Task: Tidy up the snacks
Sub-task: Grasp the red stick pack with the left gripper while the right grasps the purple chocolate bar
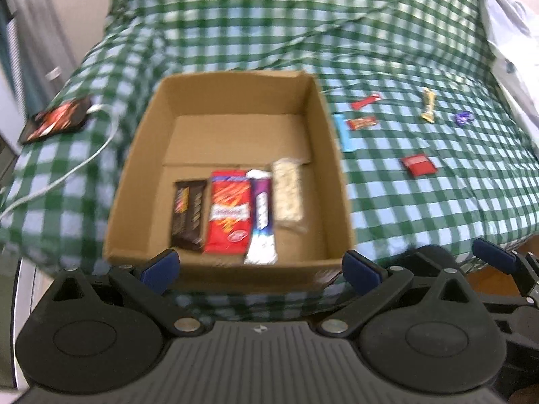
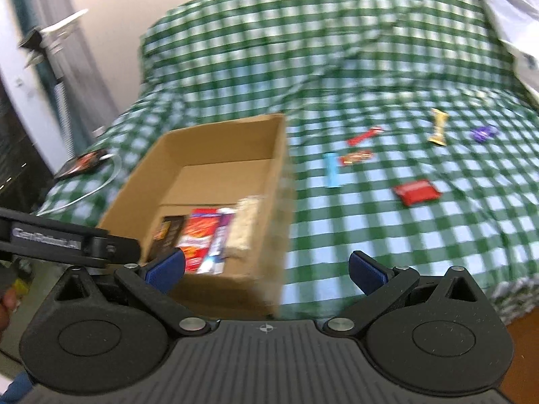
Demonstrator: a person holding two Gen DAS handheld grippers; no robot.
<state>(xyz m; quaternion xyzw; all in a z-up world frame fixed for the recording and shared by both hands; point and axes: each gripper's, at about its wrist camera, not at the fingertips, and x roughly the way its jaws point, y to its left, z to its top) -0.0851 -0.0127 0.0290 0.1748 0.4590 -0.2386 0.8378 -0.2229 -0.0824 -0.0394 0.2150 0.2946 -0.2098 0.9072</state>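
An open cardboard box [image 1: 148,155] [image 2: 273,175] sits on a green checked bed. Inside lie a brown bar [image 1: 188,213], a red pack [image 1: 229,215], a purple-white bar [image 1: 262,222] and a pale cereal bar [image 1: 287,195] side by side. Loose snacks lie right of the box: a blue bar [image 2: 331,170], two red candies [image 2: 364,135] [image 2: 357,157], a flat red pack [image 2: 417,192], a gold bar [image 2: 438,127] and a purple candy [image 2: 483,133]. My left gripper [image 1: 261,269] is open and empty at the box's near wall. My right gripper [image 2: 266,271] is open and empty by the box's near right corner.
A dark card [image 1: 57,119] and a white cable [image 1: 67,171] lie on the bed left of the box. A pale pillow [image 1: 512,33] lies at the far right. The other gripper's body [image 2: 50,240] shows at the left of the right wrist view.
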